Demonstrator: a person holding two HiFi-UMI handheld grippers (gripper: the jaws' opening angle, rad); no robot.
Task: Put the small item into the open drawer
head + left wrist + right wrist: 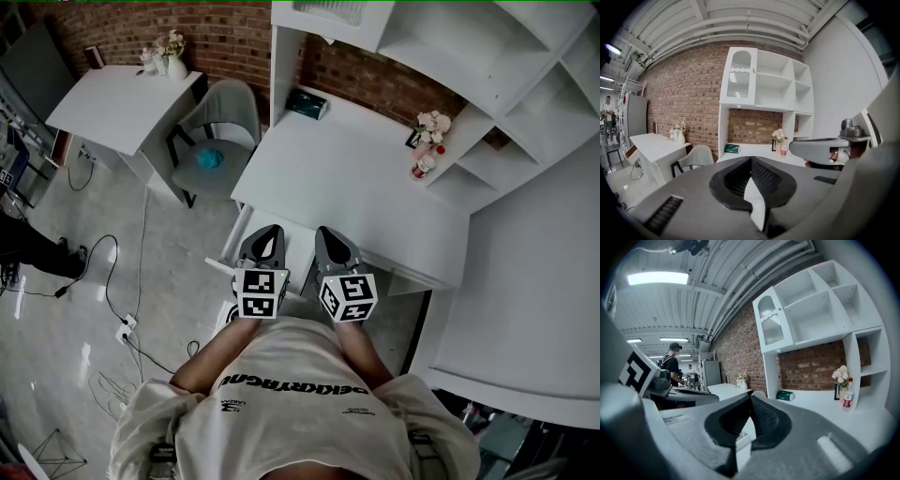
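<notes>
I hold both grippers close to my body at the front edge of the white desk [375,202]. The left gripper [265,232] and right gripper [325,234] sit side by side, both with jaws shut and nothing between them. Below and between them shows the white open drawer [292,246], partly hidden by the grippers. Far back on the desk are a green box [307,103], a red-capped bottle [424,167] and a small bunch of flowers [434,123]. In the left gripper view the left gripper [751,160] is shut; in the right gripper view the right gripper [750,398] is shut too.
A grey chair [223,120] stands left of the desk, beside a second white table [117,105] carrying a vase [174,58]. White shelves [487,66] rise at the right. Cables and a power strip [125,328] lie on the floor at left. A person [672,363] stands far off.
</notes>
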